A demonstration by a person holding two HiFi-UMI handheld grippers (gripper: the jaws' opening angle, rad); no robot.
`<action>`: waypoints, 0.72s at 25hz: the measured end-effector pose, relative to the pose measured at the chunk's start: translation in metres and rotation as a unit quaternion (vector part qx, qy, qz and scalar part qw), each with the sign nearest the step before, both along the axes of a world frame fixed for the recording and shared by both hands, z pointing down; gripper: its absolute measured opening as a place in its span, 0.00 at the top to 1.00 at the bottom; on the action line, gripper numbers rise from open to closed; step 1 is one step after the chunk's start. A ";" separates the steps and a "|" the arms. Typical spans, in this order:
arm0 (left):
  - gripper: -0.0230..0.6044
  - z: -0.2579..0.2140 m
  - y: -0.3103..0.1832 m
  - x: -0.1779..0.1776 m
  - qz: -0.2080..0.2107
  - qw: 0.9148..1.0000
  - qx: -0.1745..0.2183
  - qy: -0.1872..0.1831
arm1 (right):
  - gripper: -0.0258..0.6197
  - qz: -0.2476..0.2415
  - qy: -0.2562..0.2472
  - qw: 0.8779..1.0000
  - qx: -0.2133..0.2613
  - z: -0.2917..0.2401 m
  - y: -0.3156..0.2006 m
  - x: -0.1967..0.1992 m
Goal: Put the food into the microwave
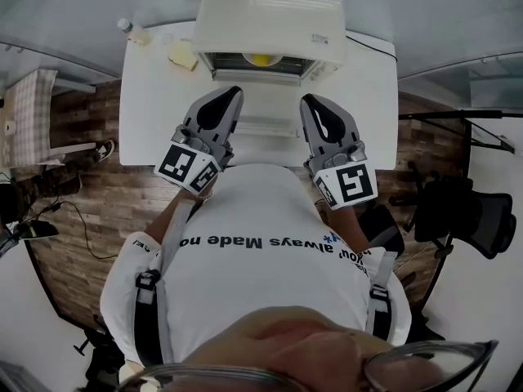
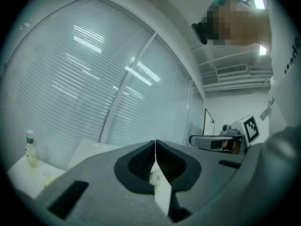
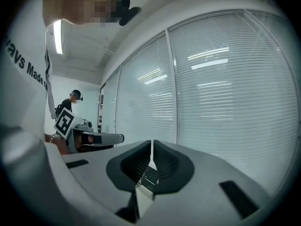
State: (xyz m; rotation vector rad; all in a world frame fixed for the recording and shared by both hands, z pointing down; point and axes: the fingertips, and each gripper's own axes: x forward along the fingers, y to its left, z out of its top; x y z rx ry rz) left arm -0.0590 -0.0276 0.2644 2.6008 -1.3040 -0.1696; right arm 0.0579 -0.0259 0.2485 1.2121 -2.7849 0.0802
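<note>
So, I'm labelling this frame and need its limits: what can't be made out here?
- Inside of the microwave, head view: its top hides most; only a yellow thing peeks out, too small to name.
- The pale yellow item beside the bottle, head view: too small to identify.
- Both gripper views: mostly blinds; the yellow thing is not in view.

Head view looks steeply down past the left gripper and right gripper to the microwave beyond their tips. Each gripper view faces blinds, probably tilted upward, catching the opposite gripper alongside.
</note>
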 end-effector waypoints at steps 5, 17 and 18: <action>0.94 -0.003 -0.001 -0.001 -0.003 1.000 0.007 0.000 | 0.93 0.003 -0.006 1.000 0.004 -0.003 0.003 0.001; 0.94 -0.007 -0.001 -0.003 -0.006 1.000 0.009 -0.001 | 0.93 0.008 -0.009 1.000 0.006 -0.005 0.004 0.002; 0.94 -0.007 -0.001 -0.003 -0.005 1.000 0.009 -0.001 | 0.93 0.008 -0.009 1.000 0.006 -0.005 0.005 0.002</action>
